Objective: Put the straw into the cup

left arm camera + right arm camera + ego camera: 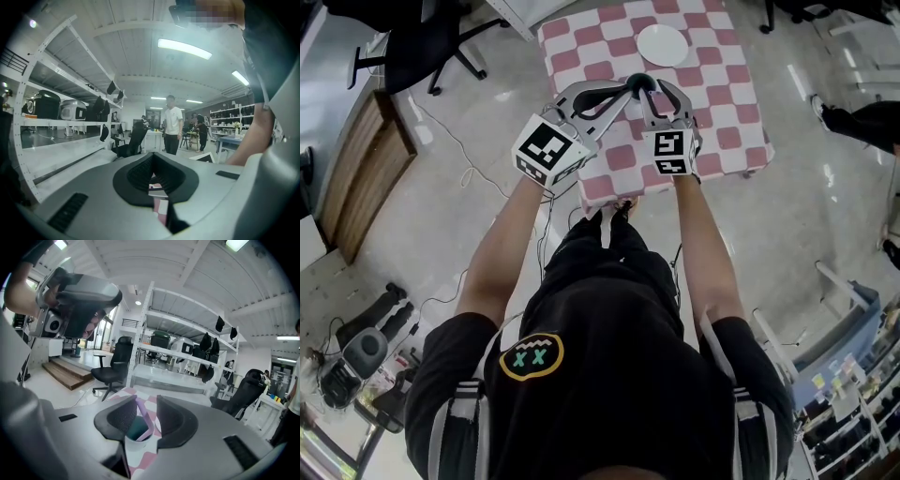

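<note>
Head view: a person stands at a bench [727, 103] covered in a pink-and-white chequered cloth, holding the left gripper [626, 92] and right gripper [654, 89] with their tips close together over its near half; a white round disc [662, 44] lies near the far edge, well apart from both. Right gripper view: the jaws of the right gripper [146, 411] stand released, with a clear gap between the dark pads. A purple straw [143, 416] slants through that gap, its lower part inside a white cup [136, 445] with a teal interior that stands on the chequered cloth directly below the jaws; whether the straw touches the left pad cannot be told. A black office chair [112, 366] and white shelving [187, 357] stand beyond. Left gripper view: the jaws of the left gripper [153, 159] are clenched, pads meeting at the tips, with only a sliver of chequered cloth visible beneath them and nothing grasped; a person in a white shirt [172, 123] stands in the background
</note>
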